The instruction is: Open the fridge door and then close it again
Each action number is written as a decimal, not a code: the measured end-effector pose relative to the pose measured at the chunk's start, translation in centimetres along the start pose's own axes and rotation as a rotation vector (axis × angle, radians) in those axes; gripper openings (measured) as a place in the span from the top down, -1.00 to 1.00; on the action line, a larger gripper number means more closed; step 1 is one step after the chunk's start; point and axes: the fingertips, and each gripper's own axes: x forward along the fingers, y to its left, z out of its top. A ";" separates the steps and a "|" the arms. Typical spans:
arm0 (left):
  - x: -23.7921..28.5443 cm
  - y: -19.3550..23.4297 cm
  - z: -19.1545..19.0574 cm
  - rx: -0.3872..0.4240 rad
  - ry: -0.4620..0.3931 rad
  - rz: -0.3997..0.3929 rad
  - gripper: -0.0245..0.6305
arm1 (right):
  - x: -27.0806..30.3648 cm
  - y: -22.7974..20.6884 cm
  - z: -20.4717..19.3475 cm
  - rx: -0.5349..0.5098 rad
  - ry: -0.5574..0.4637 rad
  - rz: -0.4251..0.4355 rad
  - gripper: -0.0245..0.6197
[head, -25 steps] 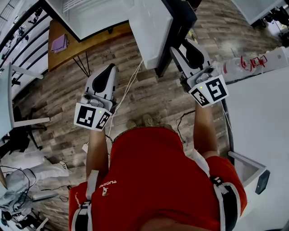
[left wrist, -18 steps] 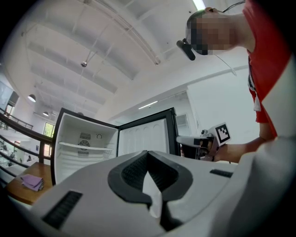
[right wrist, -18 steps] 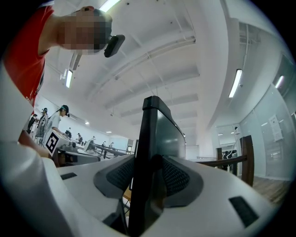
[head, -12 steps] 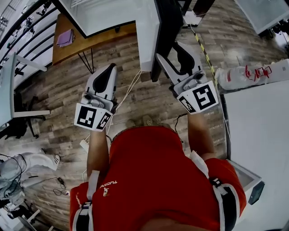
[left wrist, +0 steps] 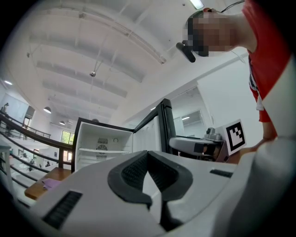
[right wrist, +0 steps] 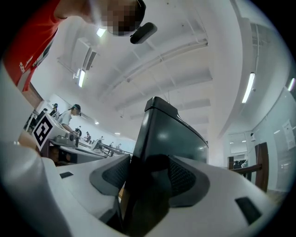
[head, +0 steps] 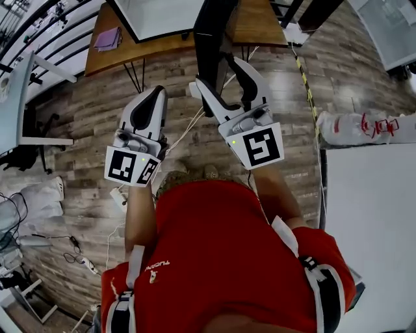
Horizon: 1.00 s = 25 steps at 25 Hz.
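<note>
The fridge [head: 162,16] stands at the top of the head view with its black door [head: 211,32] swung open. The left gripper view shows the white inside and shelves of the fridge [left wrist: 99,143] and the door [left wrist: 165,125] edge-on. My right gripper [head: 221,73] straddles the door's free edge; its jaws are opening, and the dark door slab [right wrist: 171,134] stands between the pads of the right gripper [right wrist: 145,173]. My left gripper [head: 151,91] hangs to the left of the door, apart from it. In its own view the left gripper [left wrist: 148,157] is shut and holds nothing.
An orange wooden desk [head: 130,49] with a purple cloth [head: 107,39] stands left of the fridge. A white counter [head: 370,214] fills the right side, with a plastic bottle [head: 357,127] at its far edge. Cables [head: 188,127] lie on the plank floor.
The right gripper has moved left across the head view together with the door's edge, and the door stands wider open. Its jaws have spread. The left gripper has kept its place.
</note>
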 end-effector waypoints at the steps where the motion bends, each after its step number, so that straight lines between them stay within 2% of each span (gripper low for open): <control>1: -0.1 0.4 0.0 0.000 -0.002 0.008 0.90 | 0.5 0.4 0.0 -0.008 -0.002 0.006 0.13; 7: -0.1 3.6 0.2 0.004 -0.014 0.025 0.90 | 4.1 2.8 -0.2 -0.027 -0.016 0.045 0.11; 13: 0.0 7.0 -0.6 -0.007 -0.010 0.014 0.90 | 7.1 4.1 -0.7 0.021 -0.041 0.083 0.11; 20: 0.4 14.8 -0.4 -0.022 -0.023 -0.013 0.90 | 14.2 5.6 -1.9 0.020 -0.025 0.108 0.12; 25: 0.8 19.4 -0.3 -0.028 -0.026 -0.034 0.90 | 18.8 5.3 -3.0 0.040 0.009 0.071 0.31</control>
